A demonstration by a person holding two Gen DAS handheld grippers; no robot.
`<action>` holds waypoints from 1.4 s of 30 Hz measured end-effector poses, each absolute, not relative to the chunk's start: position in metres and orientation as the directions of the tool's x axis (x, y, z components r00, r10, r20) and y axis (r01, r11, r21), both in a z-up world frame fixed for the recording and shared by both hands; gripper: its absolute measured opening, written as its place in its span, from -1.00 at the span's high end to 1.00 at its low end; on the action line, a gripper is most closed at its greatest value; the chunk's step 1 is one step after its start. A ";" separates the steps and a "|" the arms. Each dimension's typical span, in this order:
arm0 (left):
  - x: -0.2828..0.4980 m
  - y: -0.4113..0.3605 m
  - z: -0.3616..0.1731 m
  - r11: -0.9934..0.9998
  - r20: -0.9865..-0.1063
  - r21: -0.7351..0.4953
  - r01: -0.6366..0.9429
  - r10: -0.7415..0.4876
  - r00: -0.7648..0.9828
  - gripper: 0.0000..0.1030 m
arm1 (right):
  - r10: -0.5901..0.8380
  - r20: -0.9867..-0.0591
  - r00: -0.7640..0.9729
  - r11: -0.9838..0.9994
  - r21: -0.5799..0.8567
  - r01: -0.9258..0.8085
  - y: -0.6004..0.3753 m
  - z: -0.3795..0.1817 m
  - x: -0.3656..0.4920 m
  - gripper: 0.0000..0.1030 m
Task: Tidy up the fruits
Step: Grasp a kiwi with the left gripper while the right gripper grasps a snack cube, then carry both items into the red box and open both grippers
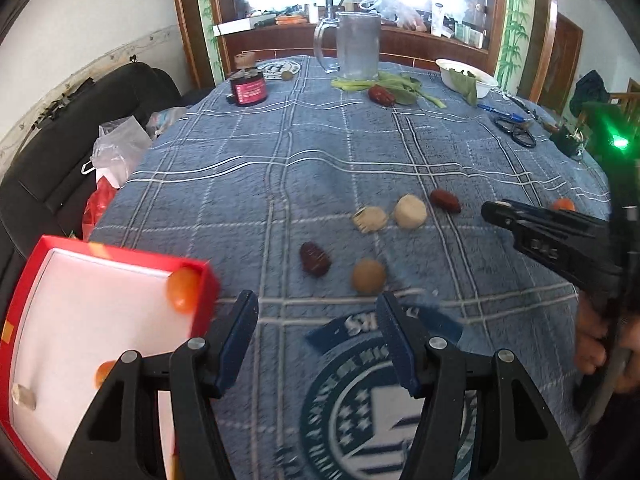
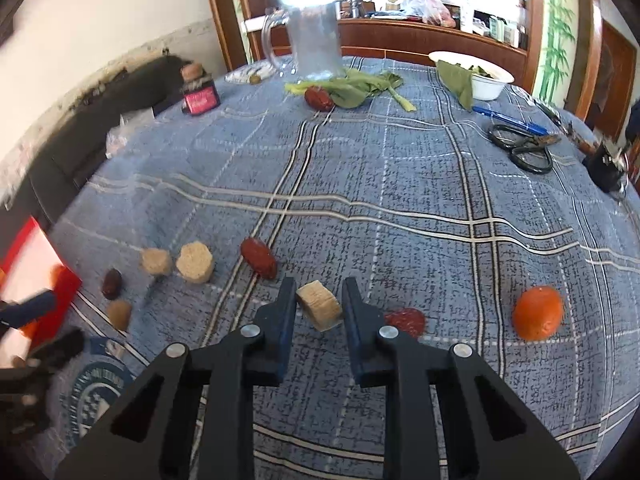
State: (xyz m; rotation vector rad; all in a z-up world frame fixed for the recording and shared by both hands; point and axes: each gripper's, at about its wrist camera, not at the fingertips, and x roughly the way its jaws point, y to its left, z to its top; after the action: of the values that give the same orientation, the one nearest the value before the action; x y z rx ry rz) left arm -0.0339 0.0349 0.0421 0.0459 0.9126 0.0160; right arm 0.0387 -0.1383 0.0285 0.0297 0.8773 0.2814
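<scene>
Red date (image 2: 406,321) half hidden behind right gripper (image 2: 319,300); red box (image 1: 60,320) cropped

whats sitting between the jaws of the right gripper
A pale beige, faceted block of food sits between the right gripper's jaws, which are open with gaps on both sides. Blue plaid tablecloth lies beneath. The right wrist view shows this.

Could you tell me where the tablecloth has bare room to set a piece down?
The widest free patch is the middle of the tablecloth, between the near fruit row and the greens by the mug. Also free: between the orange and the scissors. Crowded: around the pale cakes and dates beside the red box.
</scene>
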 end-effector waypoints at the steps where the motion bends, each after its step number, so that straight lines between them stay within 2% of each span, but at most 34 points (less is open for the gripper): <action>1: -0.031 0.032 0.041 0.999 -0.791 0.053 0.006 0.038 0.611 -0.19 | 0.262 -0.749 0.608 0.962 0.150 -0.230 -0.140 0.031 0.038 0.52; 7: -0.012 0.017 0.027 0.997 -0.808 0.081 0.002 0.064 0.586 -0.11 | 0.282 -0.735 0.616 0.958 0.187 -0.216 -0.146 0.036 0.035 0.51; 10: -0.006 0.011 0.019 0.997 -0.821 0.078 0.013 0.056 0.568 0.19 | 0.290 -0.735 0.613 0.956 0.198 -0.215 -0.146 0.036 0.034 0.51; 13: -0.004 0.008 0.015 0.997 -0.816 0.073 0.022 0.047 0.577 0.40 | 0.295 -0.732 0.614 0.955 0.208 -0.211 -0.148 0.037 0.034 0.51; 14: -0.003 0.006 0.016 0.997 -0.816 0.064 0.032 0.034 0.578 0.59 | 0.295 -0.731 0.615 0.955 0.210 -0.209 -0.148 0.037 0.034 0.51; 22: -0.013 0.001 0.023 0.996 -0.794 0.083 0.026 0.050 0.606 0.60 | 0.304 -0.702 0.645 0.953 0.230 -0.198 -0.153 0.047 0.030 0.51; 31: -0.072 0.023 0.087 0.997 -0.663 0.080 -0.012 0.062 0.746 0.59 | 0.371 -0.615 0.696 0.929 0.257 -0.268 -0.143 0.072 0.009 0.51; 38: -0.127 0.086 0.116 0.987 -0.584 0.093 -0.130 0.160 0.796 0.59 | 0.460 -0.598 0.657 0.883 0.233 -0.407 -0.106 0.080 -0.015 0.51; 42: -0.142 0.119 0.116 0.964 -0.559 0.161 -0.212 0.266 0.786 0.59 | 0.497 -0.622 0.605 0.856 0.237 -0.460 -0.071 0.085 -0.029 0.51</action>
State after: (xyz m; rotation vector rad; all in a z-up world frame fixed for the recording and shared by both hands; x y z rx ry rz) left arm -0.1423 0.1188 0.1160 0.0915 0.6154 0.2581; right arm -0.0286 -0.0708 0.0845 0.0540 0.7360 0.5541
